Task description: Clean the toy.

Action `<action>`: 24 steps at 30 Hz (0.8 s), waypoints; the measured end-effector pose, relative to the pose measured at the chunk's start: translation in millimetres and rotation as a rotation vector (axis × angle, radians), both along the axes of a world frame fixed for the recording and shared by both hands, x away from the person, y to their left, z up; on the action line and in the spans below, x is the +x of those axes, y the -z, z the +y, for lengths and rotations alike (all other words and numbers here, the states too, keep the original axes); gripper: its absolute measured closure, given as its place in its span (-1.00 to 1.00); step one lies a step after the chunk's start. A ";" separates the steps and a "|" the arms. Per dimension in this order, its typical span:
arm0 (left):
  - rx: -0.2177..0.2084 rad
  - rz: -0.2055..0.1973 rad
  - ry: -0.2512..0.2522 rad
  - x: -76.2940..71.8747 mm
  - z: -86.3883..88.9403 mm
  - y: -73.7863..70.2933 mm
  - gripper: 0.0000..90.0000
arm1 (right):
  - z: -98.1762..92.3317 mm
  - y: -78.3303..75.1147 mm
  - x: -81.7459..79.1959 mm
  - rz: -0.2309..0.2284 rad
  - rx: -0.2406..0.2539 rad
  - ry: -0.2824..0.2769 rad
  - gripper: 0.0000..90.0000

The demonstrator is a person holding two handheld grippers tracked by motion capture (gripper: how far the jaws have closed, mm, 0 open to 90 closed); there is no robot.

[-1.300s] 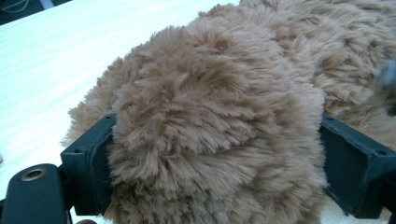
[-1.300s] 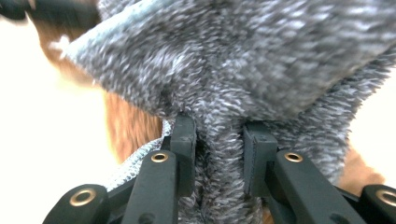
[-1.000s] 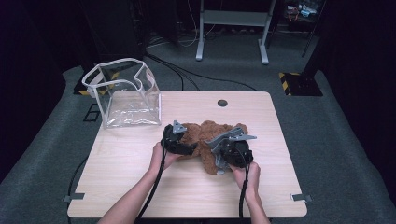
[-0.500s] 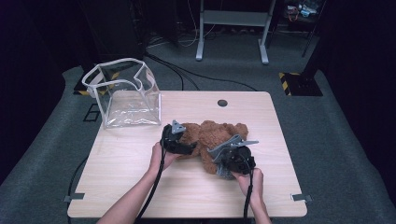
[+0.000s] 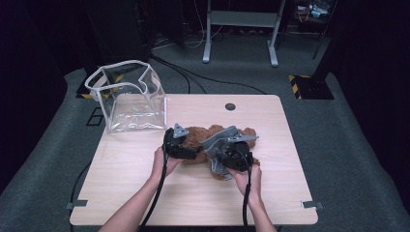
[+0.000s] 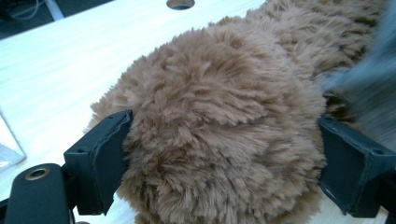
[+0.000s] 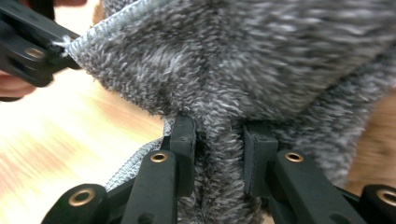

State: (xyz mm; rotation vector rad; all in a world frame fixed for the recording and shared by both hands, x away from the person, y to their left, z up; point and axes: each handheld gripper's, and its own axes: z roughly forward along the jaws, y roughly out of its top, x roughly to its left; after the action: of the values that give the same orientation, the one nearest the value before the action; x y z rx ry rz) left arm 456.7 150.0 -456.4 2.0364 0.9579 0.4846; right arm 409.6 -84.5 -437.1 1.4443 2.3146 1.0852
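A brown plush teddy bear (image 5: 196, 136) lies across the middle of the wooden table (image 5: 125, 193). My left gripper (image 6: 224, 163) is shut on its round furry head (image 6: 219, 116), one pad (image 6: 109, 154) pressed into each side. In the high view this gripper (image 5: 181, 145) sits at the bear's left end. My right gripper (image 7: 218, 154) is shut on a pinched fold of grey knitted cloth (image 7: 243, 60), which spreads over the bear just in front of it. In the high view it (image 5: 220, 157) is over the bear's middle. The bear's body is partly hidden under both grippers.
A clear plastic bag (image 5: 128, 99) with white trim stands open at the table's far left corner. A round cable hole (image 5: 230, 106) sits near the far edge. Bare tabletop lies along the near edge and at the right. Cables trail toward me from both grippers.
My right gripper has moved left and a little up with the grey cloth, closer to the left gripper. The left gripper and the bear's head have stayed put.
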 end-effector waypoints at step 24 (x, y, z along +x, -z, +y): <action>-0.034 0.008 0.000 3.1 4.8 0.4 -0.71 | -25.8 35.9 -34.5 0.075 0.072 -0.001 0.55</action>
State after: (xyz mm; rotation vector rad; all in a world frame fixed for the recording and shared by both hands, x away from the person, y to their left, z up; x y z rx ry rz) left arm 459.8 154.9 -456.8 2.0091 0.9644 0.4572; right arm 375.1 -110.3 -473.0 1.5349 2.3496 1.1448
